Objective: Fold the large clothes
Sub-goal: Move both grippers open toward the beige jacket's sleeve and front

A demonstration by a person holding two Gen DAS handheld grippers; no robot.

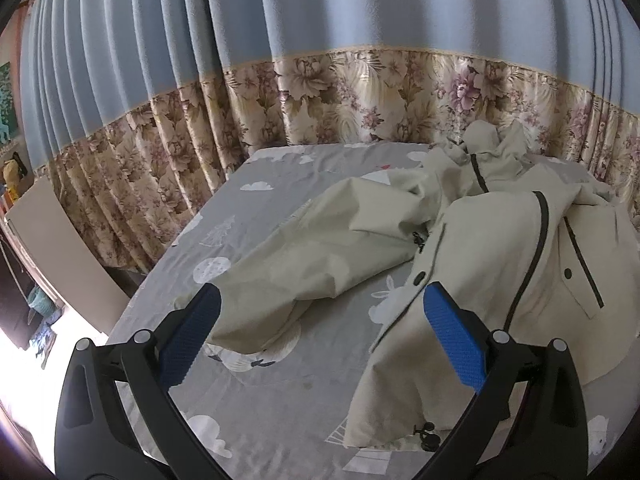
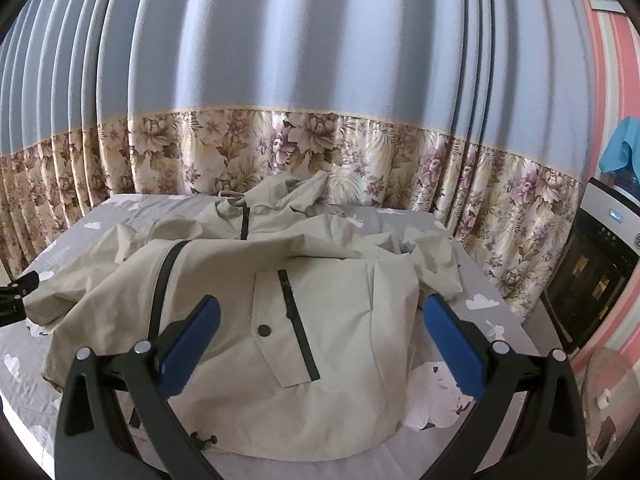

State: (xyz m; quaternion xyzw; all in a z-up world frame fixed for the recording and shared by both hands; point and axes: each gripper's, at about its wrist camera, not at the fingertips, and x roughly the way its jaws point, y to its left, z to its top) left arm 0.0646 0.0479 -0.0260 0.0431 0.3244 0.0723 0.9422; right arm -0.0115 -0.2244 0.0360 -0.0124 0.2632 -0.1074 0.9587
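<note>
Lying crumpled on the bed [image 1: 280,208], the jacket [image 2: 332,304] faces both grippers' fingers spread apart.

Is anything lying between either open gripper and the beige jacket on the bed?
Nothing visible. The left gripper hangs open over the sleeve of the crumpled beige zip jacket, and the right gripper hangs open over its body, on the grey cloud-print bedsheet.

Each gripper [image 1: 320,312] [image 2: 320,324] has black curved arms, silver rivets, and textured blue pads [image 1: 452,344].
</note>
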